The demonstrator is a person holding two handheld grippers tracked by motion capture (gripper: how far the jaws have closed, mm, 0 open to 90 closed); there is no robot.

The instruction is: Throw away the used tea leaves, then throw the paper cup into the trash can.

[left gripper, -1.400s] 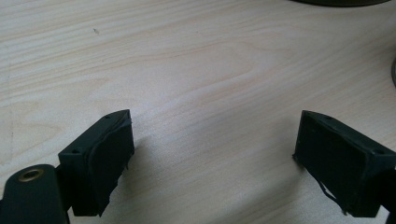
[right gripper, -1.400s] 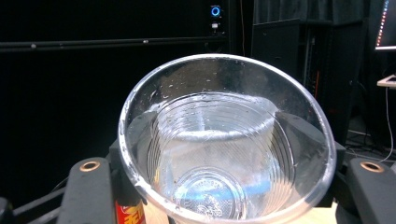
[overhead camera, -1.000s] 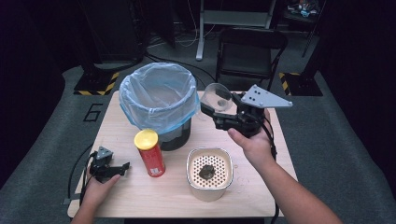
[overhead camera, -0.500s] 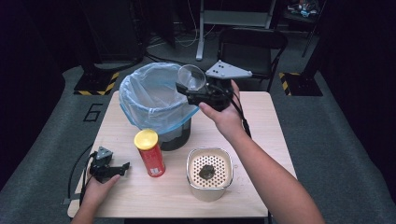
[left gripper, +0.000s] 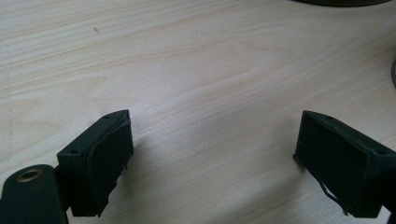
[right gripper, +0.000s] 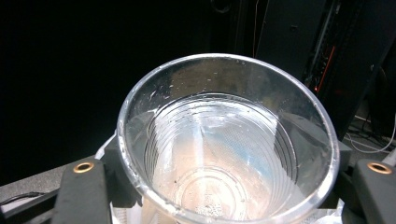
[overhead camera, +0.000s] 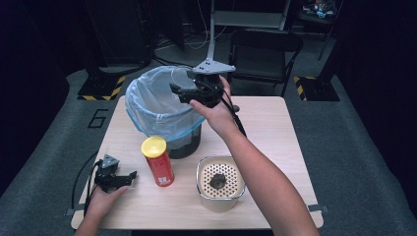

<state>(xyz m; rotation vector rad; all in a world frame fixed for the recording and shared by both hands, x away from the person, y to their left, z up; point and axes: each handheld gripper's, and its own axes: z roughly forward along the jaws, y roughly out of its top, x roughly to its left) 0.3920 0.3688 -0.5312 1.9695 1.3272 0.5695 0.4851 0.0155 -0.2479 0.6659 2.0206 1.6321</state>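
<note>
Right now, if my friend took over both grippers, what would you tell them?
Right gripper: shut on the clear plastic cup, held above the bin with the blue bag; its jaws have just been opening a little, cup between them.
Left gripper: open, nothing between its jaws, low over the table.
The red can and the strainer tub stand on the table near the bin.
Done: cup carried to the bin.
Left: probably drop the cup in.

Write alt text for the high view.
A person's right tool holds a clear plastic cup over a bin lined with a blue bag on a wooden table. The left tool rests open beside a red can, near a perforated beige container.
</note>
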